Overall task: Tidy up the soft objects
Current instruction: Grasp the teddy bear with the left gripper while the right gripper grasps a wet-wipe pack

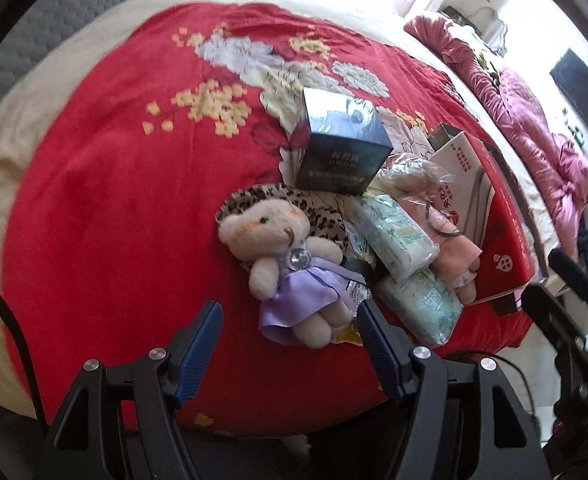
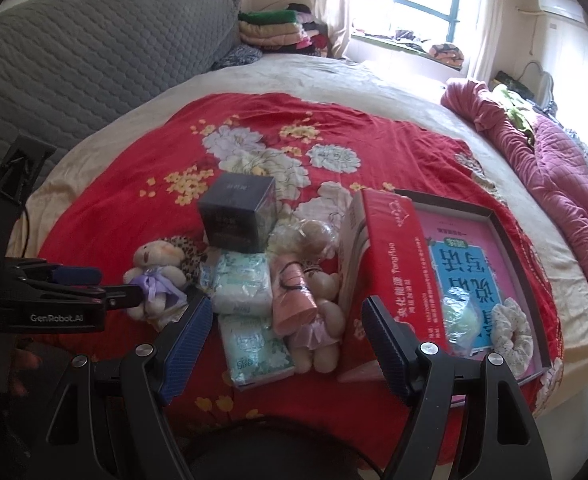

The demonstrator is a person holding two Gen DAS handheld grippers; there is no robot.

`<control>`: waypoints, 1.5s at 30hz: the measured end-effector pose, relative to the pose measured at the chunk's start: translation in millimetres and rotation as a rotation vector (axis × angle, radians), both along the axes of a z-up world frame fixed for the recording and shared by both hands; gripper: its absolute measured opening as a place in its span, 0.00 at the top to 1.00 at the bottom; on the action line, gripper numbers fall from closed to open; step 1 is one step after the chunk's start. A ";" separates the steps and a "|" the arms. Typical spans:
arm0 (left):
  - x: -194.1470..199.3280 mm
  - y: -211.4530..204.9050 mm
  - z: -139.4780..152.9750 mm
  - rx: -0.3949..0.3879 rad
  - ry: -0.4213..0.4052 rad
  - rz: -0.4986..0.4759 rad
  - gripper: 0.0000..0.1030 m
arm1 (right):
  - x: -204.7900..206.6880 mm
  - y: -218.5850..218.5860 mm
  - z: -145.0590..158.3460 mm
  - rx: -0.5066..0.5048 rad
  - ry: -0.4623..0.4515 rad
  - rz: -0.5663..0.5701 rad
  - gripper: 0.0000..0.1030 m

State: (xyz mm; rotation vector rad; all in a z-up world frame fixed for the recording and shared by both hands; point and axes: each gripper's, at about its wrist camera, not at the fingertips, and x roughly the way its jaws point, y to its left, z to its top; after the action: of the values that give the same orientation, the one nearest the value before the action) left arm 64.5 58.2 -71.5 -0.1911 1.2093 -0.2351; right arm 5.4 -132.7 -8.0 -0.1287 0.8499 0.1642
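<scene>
A cream teddy bear in a purple dress (image 1: 290, 276) lies on the red floral blanket (image 1: 114, 208), on a leopard-print cloth (image 1: 254, 204). My left gripper (image 1: 290, 320) is open, its blue fingers either side of the bear's legs; it also shows in the right wrist view (image 2: 106, 286) beside the bear (image 2: 156, 280). Two tissue packs (image 2: 242, 288) and a bear in a pink dress (image 2: 310, 320) lie in the middle. My right gripper (image 2: 284, 320) is open and empty above them. A scrunchie (image 2: 512, 330) and a clear bag (image 2: 460, 314) lie in the open red box (image 2: 494, 216).
A dark cube box (image 2: 238, 214) stands behind the soft toys. The red box lid (image 2: 390, 264) stands on edge to the right. A pink quilt (image 2: 554, 184) is bunched along the bed's right side. Folded clothes (image 2: 274, 30) are stacked at the headboard.
</scene>
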 end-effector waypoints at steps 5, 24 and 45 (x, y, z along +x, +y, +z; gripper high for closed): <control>2.6 6.6 -9.2 -0.031 0.021 0.040 0.33 | 2.8 5.9 -5.7 -0.011 0.015 0.021 0.24; 18.9 -30.0 -17.0 0.052 -0.025 -0.051 0.38 | 20.9 12.2 -24.6 0.009 0.069 0.038 0.24; 23.5 26.3 -24.2 -0.199 0.002 0.006 0.46 | 74.7 56.6 -80.0 -0.160 0.162 0.147 0.24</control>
State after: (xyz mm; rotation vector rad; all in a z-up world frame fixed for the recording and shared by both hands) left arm 88.0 84.5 -95.8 -0.3684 1.1869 -0.3501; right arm 80.2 -76.1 -88.0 -0.3314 1.0150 0.2468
